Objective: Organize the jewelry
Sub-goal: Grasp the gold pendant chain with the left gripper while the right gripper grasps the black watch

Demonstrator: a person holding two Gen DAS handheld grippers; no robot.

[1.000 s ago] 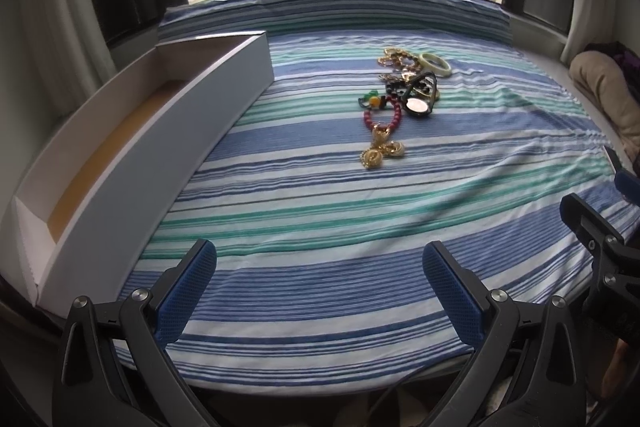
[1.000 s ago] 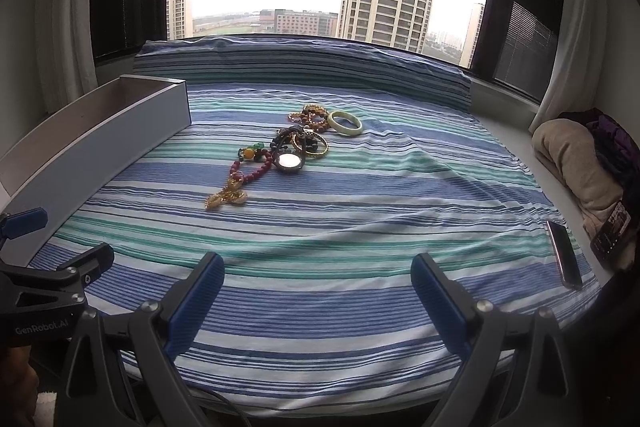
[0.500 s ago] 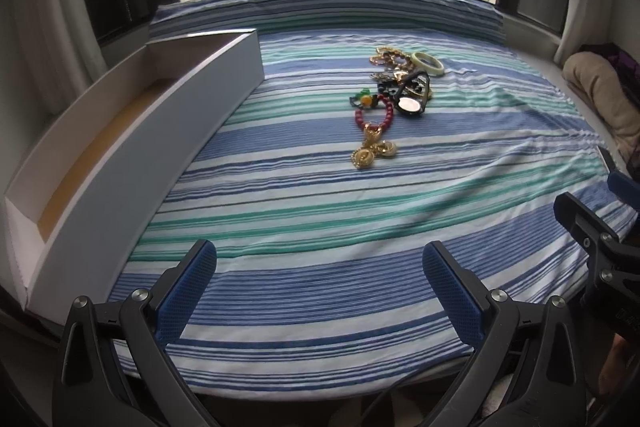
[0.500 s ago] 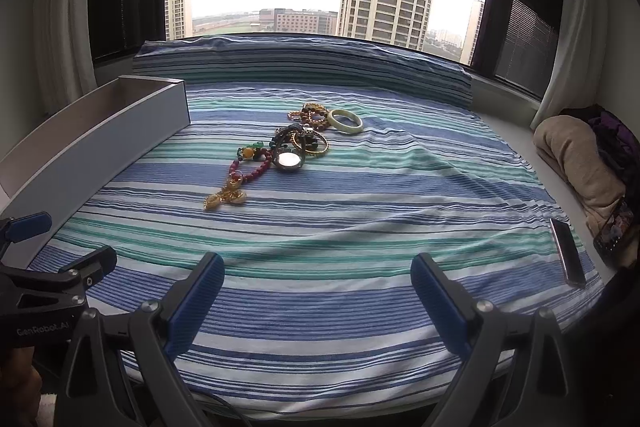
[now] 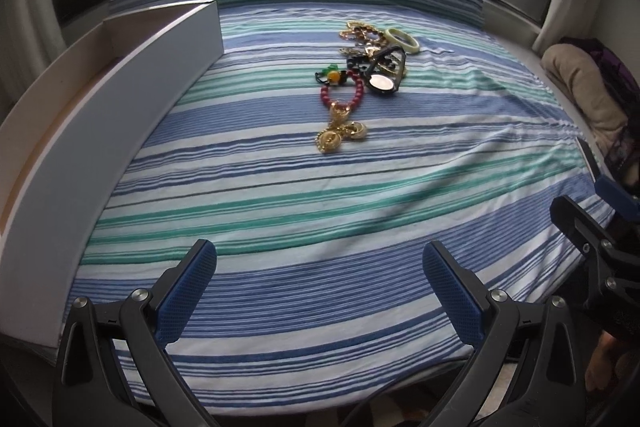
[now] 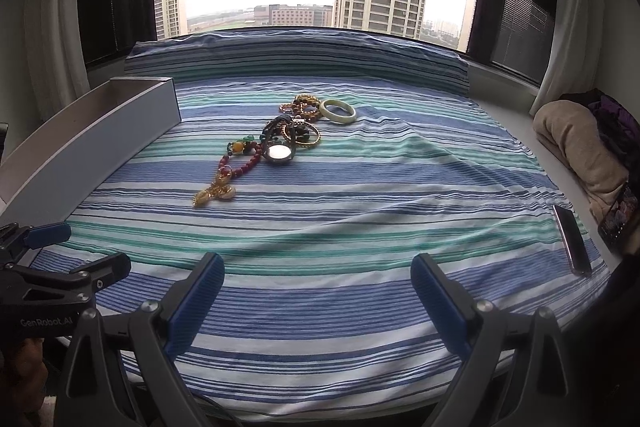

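A pile of jewelry (image 5: 362, 75) lies on the striped cloth, far ahead of both grippers: a red bead bracelet (image 5: 342, 98) with gold pendants (image 5: 340, 135), a black watch (image 5: 382, 81), gold chains and a pale jade bangle (image 5: 402, 41). The pile also shows in the right wrist view (image 6: 276, 147), with the bangle (image 6: 338, 111) at its far end. A long white open box (image 5: 104, 115) lies at the left, also in the right wrist view (image 6: 92, 143). My left gripper (image 5: 318, 275) is open and empty. My right gripper (image 6: 318, 281) is open and empty.
The striped cloth (image 6: 360, 195) covers a window-side ledge. A phone (image 6: 572, 243) lies at its right edge. A beige folded cloth (image 6: 576, 147) and dark purple fabric sit at the far right. Each gripper shows at the other view's edge.
The left gripper has moved forward and slightly left, so the box and jewelry look nearer. The right gripper has barely moved. Both stay open.
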